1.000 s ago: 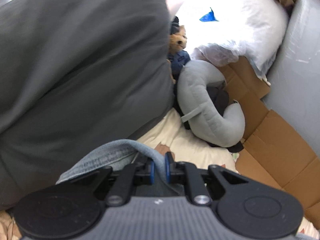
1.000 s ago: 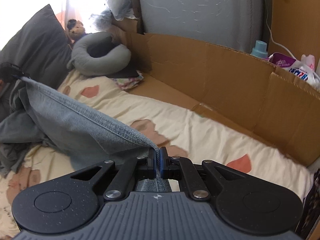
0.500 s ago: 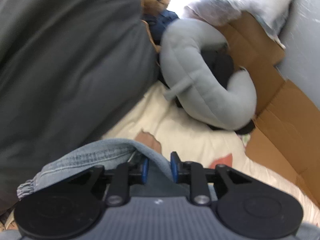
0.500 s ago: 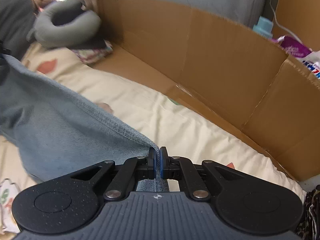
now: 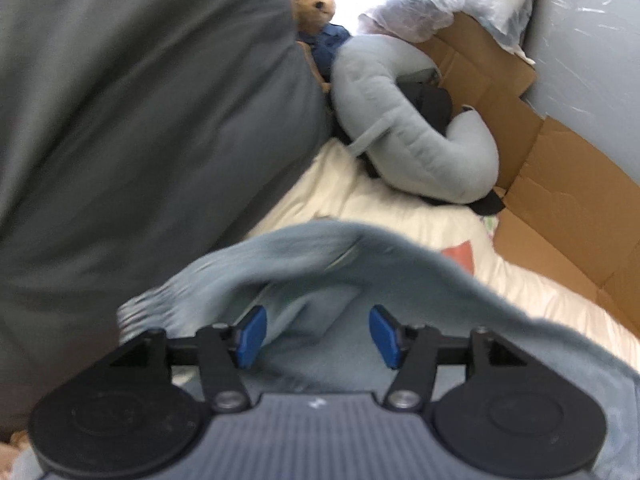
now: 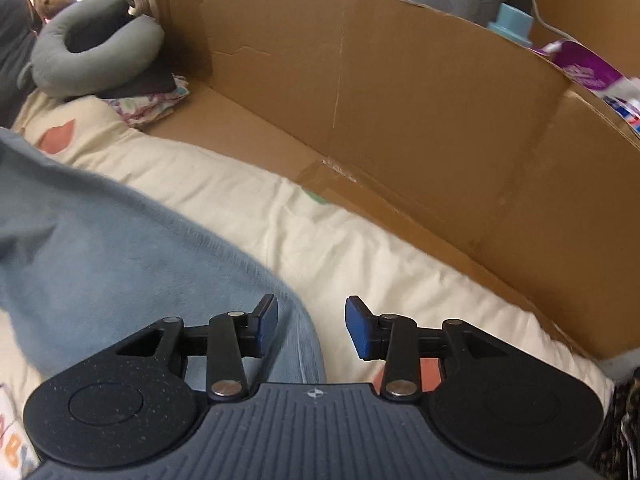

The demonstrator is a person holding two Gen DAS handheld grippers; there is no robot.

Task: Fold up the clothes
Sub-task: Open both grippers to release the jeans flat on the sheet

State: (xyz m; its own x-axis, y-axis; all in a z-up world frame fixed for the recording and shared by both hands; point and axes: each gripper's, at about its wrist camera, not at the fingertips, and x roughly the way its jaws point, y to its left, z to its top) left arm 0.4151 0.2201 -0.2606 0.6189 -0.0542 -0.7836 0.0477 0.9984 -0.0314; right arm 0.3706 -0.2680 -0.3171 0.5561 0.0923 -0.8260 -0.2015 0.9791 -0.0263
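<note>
Left wrist view: left gripper (image 5: pixel 316 334) jaws spreading apart, pads clear of the blue denim garment (image 5: pixel 312 264), which is lying blurred between and beyond them on the cream bedding (image 5: pixel 360 200). Grey neck pillow (image 5: pixel 416 132) sitting farther back.

Right wrist view: right gripper (image 6: pixel 311 326) jaws parting too; denim garment (image 6: pixel 120 248) draping under the left pad, unclamped, beside the cardboard box (image 6: pixel 400 100).

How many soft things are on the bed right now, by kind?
Denim garment: 1
Grey neck pillow: 1
Dark grey pillow: 1
Teddy bear: 1
Small folded cloth pile under the neck pillow: 1
Total: 5
</note>
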